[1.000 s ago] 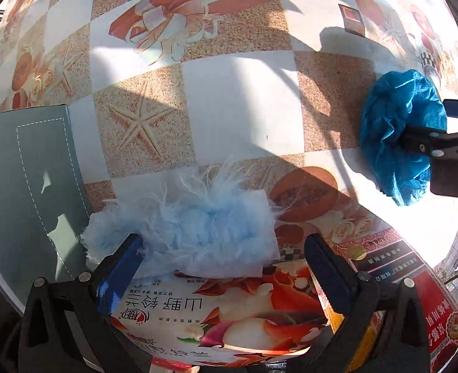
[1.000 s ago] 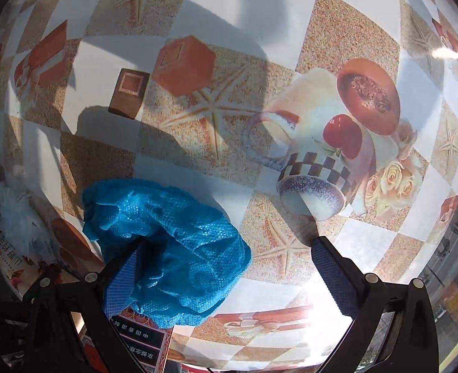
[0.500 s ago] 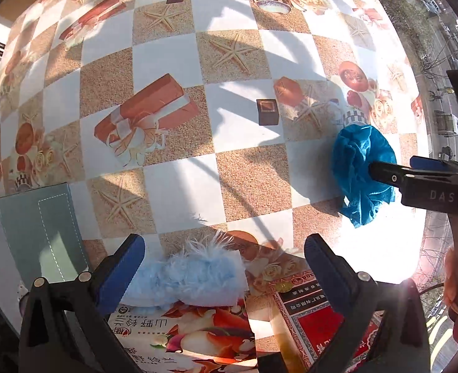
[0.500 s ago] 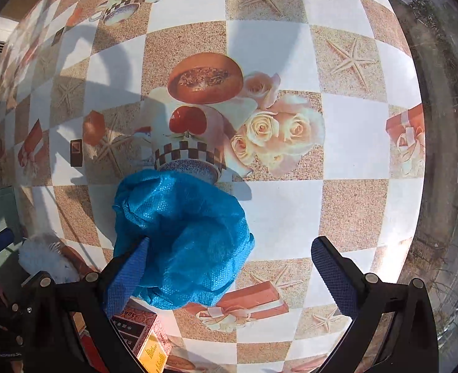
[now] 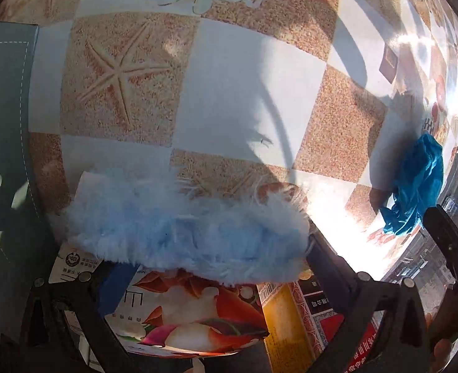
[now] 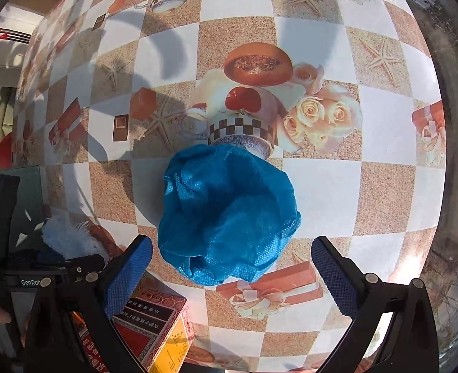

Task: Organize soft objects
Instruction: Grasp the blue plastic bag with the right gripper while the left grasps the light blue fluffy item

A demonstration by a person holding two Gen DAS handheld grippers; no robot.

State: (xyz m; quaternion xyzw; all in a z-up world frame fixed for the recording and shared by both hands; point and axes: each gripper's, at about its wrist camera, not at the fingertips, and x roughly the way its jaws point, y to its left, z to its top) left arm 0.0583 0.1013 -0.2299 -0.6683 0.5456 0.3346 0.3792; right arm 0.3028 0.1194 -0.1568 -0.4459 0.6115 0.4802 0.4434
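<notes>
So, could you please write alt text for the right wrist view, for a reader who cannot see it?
A crumpled blue cloth lies on a checkered printed tablecloth, just ahead of the open right gripper. A red and yellow box sits at lower left by the left finger.

the left wrist view looked down very near the fluffy light-blue cloth (image 5: 185, 220); the right wrist view looked down from higher. both shared the blue crumpled cloth (image 5: 415, 192) (image 6: 229, 214), at 3 o'clock in the left view.
</notes>
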